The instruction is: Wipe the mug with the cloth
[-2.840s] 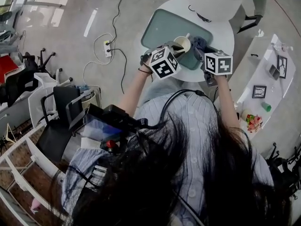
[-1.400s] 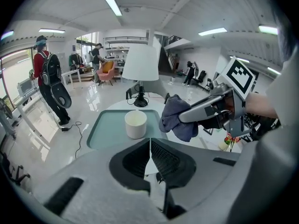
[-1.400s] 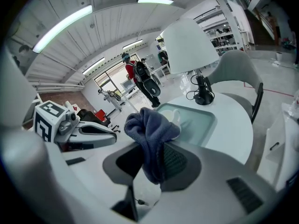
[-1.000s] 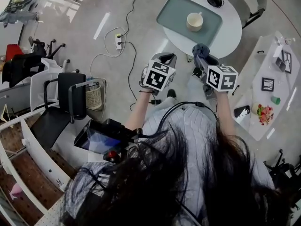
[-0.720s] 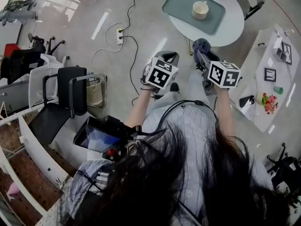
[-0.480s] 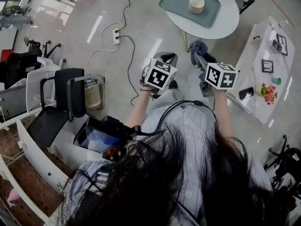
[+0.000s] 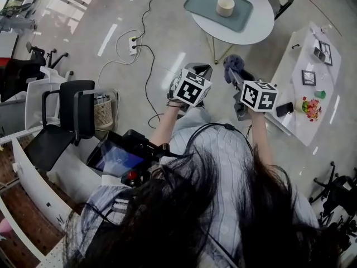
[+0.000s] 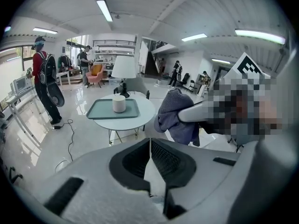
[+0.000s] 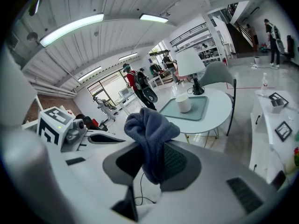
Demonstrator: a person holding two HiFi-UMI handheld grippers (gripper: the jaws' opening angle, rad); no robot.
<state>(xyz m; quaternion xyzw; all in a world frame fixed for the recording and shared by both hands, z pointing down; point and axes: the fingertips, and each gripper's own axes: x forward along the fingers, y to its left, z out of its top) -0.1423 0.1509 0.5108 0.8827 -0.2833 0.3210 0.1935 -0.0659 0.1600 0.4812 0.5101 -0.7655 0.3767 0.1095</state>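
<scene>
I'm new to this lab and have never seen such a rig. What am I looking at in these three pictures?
No robot here: a person holds a two-jaw gripper in each hand. The head view looks down from a camera on their head; the other two come from cameras on the grippers. The left gripper is shut and empty. The right gripper is shut on a blue-grey cloth. Ahead, a round white table carries a teal tray with a cream mug.
</scene>
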